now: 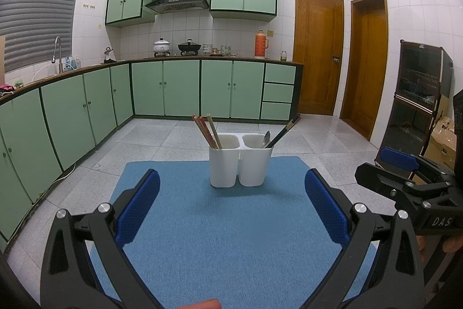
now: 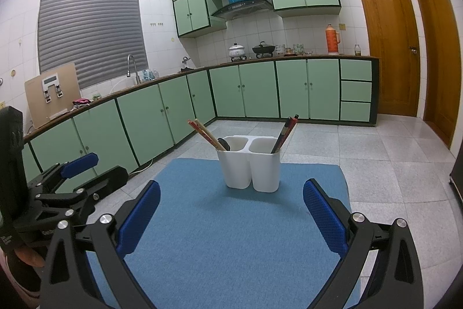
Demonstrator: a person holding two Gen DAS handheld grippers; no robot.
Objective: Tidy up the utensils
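Observation:
A white two-compartment utensil holder (image 1: 240, 164) (image 2: 251, 168) stands at the far side of a blue mat (image 1: 231, 228) (image 2: 231, 236). Its left compartment holds reddish and tan chopsticks (image 1: 206, 131) (image 2: 204, 133). Its right compartment holds dark chopsticks (image 1: 285, 130) (image 2: 285, 133) and a metal spoon (image 1: 266, 138). In the right wrist view a dark rounded utensil head (image 2: 224, 144) shows in the left compartment. My left gripper (image 1: 231, 201) is open and empty, short of the holder. My right gripper (image 2: 231, 204) is open and empty too, also short of the holder.
The mat lies on a table above a grey tiled floor (image 1: 162, 141). Green cabinets (image 1: 179, 89) line the left and far walls. Wooden doors (image 1: 318, 51) stand at the right. A dark cabinet (image 1: 419, 94) and cardboard boxes (image 1: 442, 138) stand at the far right.

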